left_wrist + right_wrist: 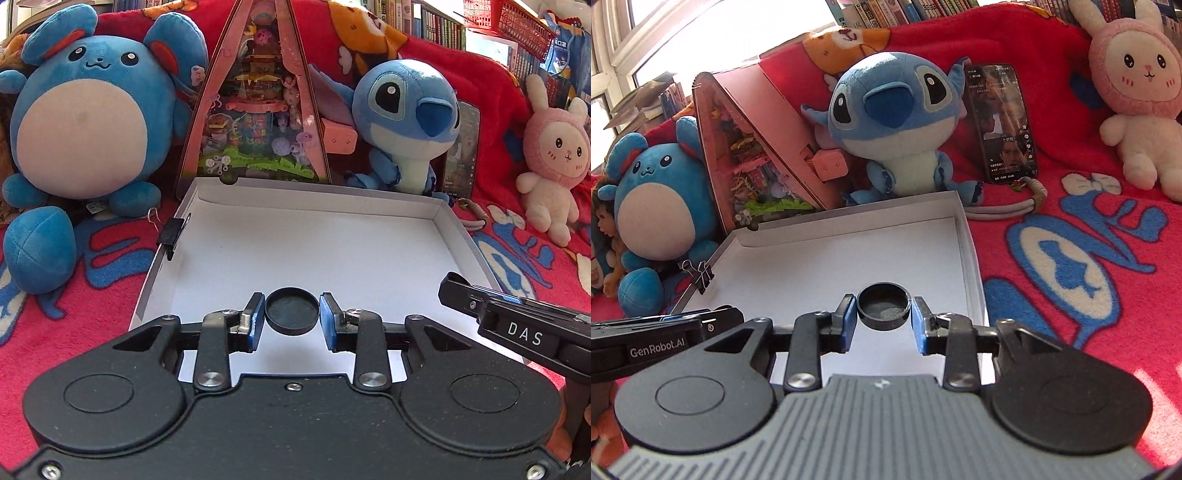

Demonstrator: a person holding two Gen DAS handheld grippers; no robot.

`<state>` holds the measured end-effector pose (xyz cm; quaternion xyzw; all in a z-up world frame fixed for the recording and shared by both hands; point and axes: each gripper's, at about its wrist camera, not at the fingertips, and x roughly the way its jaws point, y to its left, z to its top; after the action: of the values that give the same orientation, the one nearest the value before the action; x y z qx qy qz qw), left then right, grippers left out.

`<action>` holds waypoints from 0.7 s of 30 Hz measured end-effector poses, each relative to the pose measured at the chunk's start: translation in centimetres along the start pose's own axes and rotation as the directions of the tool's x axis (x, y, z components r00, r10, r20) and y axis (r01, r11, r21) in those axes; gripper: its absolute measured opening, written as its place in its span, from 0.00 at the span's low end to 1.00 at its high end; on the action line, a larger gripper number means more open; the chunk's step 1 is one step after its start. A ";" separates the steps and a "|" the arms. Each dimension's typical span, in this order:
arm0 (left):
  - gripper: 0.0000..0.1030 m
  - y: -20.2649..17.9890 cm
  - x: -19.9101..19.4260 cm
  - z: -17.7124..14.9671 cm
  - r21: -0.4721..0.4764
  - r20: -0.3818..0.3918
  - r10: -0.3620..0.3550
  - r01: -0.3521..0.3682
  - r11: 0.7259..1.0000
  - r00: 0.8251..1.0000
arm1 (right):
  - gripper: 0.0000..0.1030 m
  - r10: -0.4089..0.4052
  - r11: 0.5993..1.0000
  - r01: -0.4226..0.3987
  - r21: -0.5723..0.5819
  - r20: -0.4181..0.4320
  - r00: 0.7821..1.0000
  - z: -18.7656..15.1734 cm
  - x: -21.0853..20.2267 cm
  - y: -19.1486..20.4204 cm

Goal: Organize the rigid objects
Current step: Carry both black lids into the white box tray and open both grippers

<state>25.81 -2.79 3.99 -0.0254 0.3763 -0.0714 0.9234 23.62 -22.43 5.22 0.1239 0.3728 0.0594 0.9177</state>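
My left gripper [292, 314] is shut on a round black lid [291, 311], its hollow side toward the camera, held over the near part of a shallow white cardboard box [332, 236]. My right gripper [883, 310] is shut on a small round black container [883, 307] with grey residue inside, also over the white box [849, 254]. The blue pads [326, 314] press both sides of the lid. The right gripper's finger [480, 301] shows at the right edge of the left wrist view; the left gripper's finger [683, 321] enters from the left of the right wrist view.
A black binder clip [173, 232] grips the box's left wall. Behind the box stand a pink triangular display case [258, 110], a round blue plush [85, 125], a blue alien plush [897, 122], a phone [1001, 122] and a pink rabbit plush [1137, 92], all on a red blanket [1089, 258].
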 end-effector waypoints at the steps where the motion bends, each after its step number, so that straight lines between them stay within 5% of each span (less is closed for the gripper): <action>1: 0.30 0.0 0.1 -0.1 0.003 0.000 0.001 -0.001 1.000 1.000 | 0.36 0.007 1.000 -0.007 0.006 0.000 1.000 -0.2 0.3 -0.1; 21: 0.30 0.7 2.4 -0.4 -0.025 -0.020 0.024 -0.025 0.999 1.000 | 0.36 0.056 0.990 -0.054 -0.129 0.016 0.998 -0.7 3.8 0.2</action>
<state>27.36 -2.50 1.97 -0.0316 0.3864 -0.0556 0.9201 25.87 -21.38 2.27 0.0755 0.3558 0.1074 0.9253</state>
